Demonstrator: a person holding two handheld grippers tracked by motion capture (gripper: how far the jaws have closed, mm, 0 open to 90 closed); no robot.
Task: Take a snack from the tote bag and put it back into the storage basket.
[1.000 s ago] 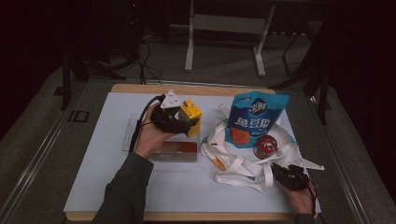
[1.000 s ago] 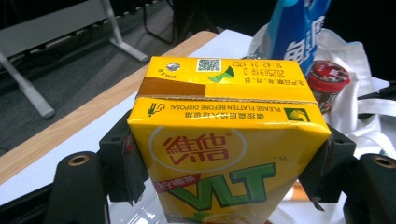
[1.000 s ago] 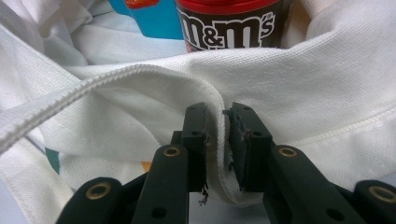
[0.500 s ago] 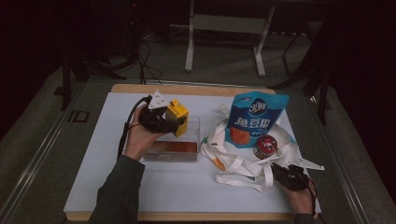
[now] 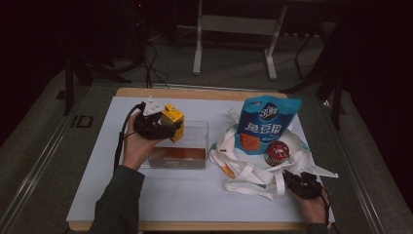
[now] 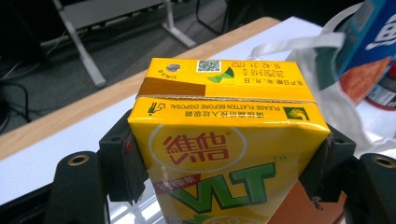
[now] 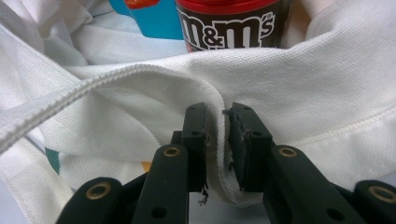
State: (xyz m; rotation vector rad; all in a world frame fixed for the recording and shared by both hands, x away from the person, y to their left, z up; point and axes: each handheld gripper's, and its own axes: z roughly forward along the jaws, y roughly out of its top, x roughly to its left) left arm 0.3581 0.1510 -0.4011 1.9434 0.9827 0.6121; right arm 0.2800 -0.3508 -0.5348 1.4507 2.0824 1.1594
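A yellow VLT drink carton (image 5: 173,121) (image 6: 224,154) sits between the jaws of my left gripper (image 5: 163,127) (image 6: 226,158), which is shut on its two sides. It hangs over the left part of a clear plastic box (image 5: 192,139) with something orange-brown along its front. At the front right, my right gripper (image 5: 293,178) (image 7: 219,135) is shut on a fold of the white cloth bag (image 5: 246,170) (image 7: 303,93). On the bag lie a blue snack pouch (image 5: 266,124) (image 7: 149,18) and a red-lidded M&M's can (image 5: 277,152) (image 7: 229,23).
A white mat (image 5: 146,195) covers the wooden table, whose far edge (image 5: 195,92) shows bare wood. The bag's straps (image 5: 253,187) loop across the mat near my right gripper. Beyond the table, a metal stand (image 5: 234,24) and cables rest on the dark floor.
My left hand has carried the carton leftward and a little lower, from above the box's right side to its left part. The right gripper and bag stay put.
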